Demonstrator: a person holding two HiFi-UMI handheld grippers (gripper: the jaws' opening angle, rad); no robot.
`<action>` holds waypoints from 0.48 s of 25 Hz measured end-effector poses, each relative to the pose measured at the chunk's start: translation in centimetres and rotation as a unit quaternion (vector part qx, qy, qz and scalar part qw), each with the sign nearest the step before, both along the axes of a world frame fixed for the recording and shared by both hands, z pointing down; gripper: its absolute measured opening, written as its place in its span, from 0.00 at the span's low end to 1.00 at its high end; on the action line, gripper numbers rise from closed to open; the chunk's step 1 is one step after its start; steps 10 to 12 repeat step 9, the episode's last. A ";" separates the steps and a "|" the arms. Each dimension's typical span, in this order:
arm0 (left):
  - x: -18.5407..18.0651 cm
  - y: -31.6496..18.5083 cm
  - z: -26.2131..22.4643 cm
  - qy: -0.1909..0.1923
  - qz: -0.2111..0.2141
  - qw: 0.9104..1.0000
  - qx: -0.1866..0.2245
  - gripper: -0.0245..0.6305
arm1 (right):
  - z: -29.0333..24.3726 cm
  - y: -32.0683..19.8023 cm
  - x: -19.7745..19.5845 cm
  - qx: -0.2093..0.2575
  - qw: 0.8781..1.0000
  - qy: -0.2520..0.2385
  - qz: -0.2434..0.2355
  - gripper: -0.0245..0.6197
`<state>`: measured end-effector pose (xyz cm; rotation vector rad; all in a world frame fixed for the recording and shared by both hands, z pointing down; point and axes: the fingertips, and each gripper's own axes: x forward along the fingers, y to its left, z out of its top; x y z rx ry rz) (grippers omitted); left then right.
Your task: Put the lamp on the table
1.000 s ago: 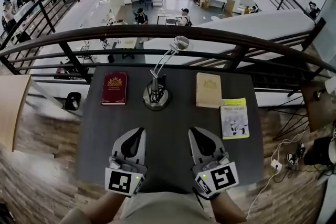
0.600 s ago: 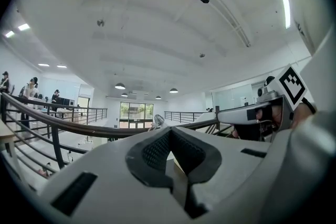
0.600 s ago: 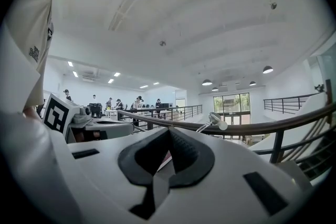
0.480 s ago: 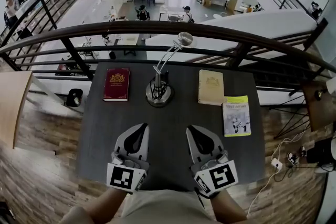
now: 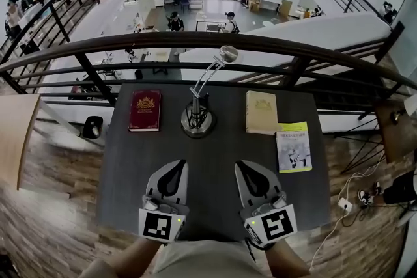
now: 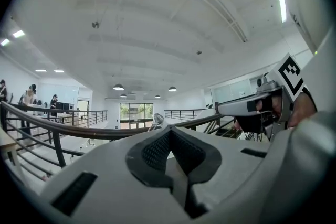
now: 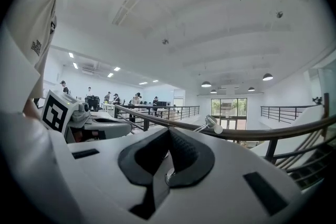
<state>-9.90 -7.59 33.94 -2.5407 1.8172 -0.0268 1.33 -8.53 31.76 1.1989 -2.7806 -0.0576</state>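
Observation:
A silver desk lamp [image 5: 197, 119] stands upright on the dark table [image 5: 215, 166], at the middle of its far side, its bent neck rising to a small head [image 5: 227, 53] near the railing. Only the lamp's head shows in the gripper views [image 6: 157, 119] [image 7: 212, 124]. My left gripper [image 5: 171, 174] and right gripper [image 5: 253, 174] hover side by side over the near half of the table, well short of the lamp. Both have their jaws together with nothing between them.
A dark red book [image 5: 144, 110] lies left of the lamp; a cream book [image 5: 261, 112] and a yellow-green booklet [image 5: 292, 146] lie right of it. A dark railing [image 5: 208, 42] runs just behind the table, with a drop to a lower floor beyond.
Both grippers have stayed in about the same place over the near table. The head view has shifted slightly. The lamp has not moved.

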 end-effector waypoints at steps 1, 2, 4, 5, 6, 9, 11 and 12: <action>-0.1 0.0 0.1 0.000 0.000 1.000 -0.003 0.04 | -0.1 0.0 0.0 0.003 1.000 -0.001 0.000 0.04; -0.2 0.0 0.2 -0.002 0.000 1.000 -0.004 0.04 | -0.3 -0.1 -0.1 0.003 1.000 -0.004 0.001 0.04; -0.4 0.0 0.3 -0.006 0.001 1.000 -0.005 0.04 | -0.4 -0.1 -0.2 0.002 1.000 -0.012 0.003 0.04; -0.5 0.0 0.3 -0.005 0.001 1.000 -0.006 0.04 | -0.4 -0.2 -0.3 0.002 1.000 -0.010 0.002 0.04; -0.6 0.0 0.3 -0.004 0.001 1.000 -0.007 0.04 | -0.4 -0.2 -0.3 0.003 1.000 -0.007 0.001 0.04; -0.8 0.1 0.3 0.002 0.000 1.000 -0.009 0.04 | -0.3 -0.1 -0.6 0.005 1.000 -0.002 -0.004 0.04; -0.8 0.1 0.3 0.002 0.000 1.000 -0.009 0.04 | -0.3 -0.1 -0.6 0.005 1.000 -0.002 -0.004 0.04; -0.8 0.1 0.3 0.002 0.000 1.000 -0.009 0.04 | -0.3 -0.1 -0.6 0.005 1.000 -0.002 -0.004 0.04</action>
